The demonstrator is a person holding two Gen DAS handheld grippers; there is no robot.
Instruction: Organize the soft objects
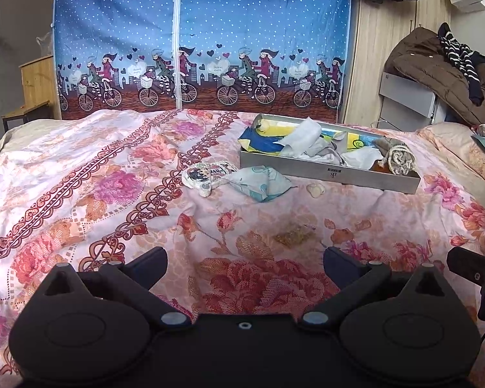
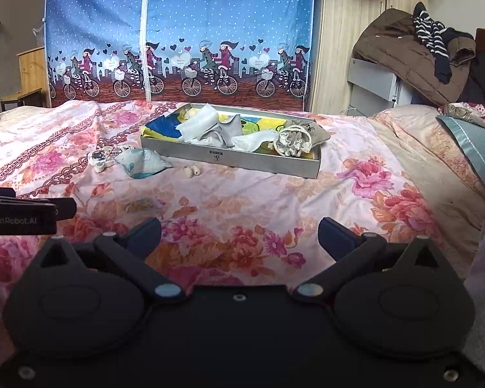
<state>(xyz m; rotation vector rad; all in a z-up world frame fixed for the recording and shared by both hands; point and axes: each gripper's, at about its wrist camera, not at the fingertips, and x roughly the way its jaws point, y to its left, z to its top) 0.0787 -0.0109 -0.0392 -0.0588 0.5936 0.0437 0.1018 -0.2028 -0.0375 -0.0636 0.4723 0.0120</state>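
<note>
While the left tongs (image 1: 245,266) sat spread wide and empty over the bed (image 1: 80,174), the left wrist view showed most of the job looking done: the metal tray (image 1: 326,174), ahead and a bit right of the tongs, already held a heap of soft bits, including white and grey cloths (image 1: 307,144) and a drawstring pouch (image 1: 399,160) at its far-right end. Still out on the bedspread, just ahead-left of the tray and well beyond the tongs: a printed pouch (image 1: 207,173) touching a pale blue-patterned bag (image 1: 260,182). A small cream item (image 1: 316,190) lay just in front of the tray wall; couldn't tell what it was. A yellowish patch (image 1: 292,237) sat nearer, ahead-right of the tongs; unclear if object or print.

In the right wrist view, the right tongs (image 2: 239,239) were also spread, gripping nothing. Tray (image 2: 229,158) was straight ahead, well apart, with the pouch (image 2: 294,142) at its right end. Printed pouch (image 2: 102,158) and blue bag (image 2: 142,163) lay ahead-left, beside the tray's near-left corner; two small cream pieces (image 2: 192,171) sat between them and the tray. The other tool's body poked in at far left.

My read: roughly two soft items plus the cream bits left; neither tool committed to a pick yet.
</note>
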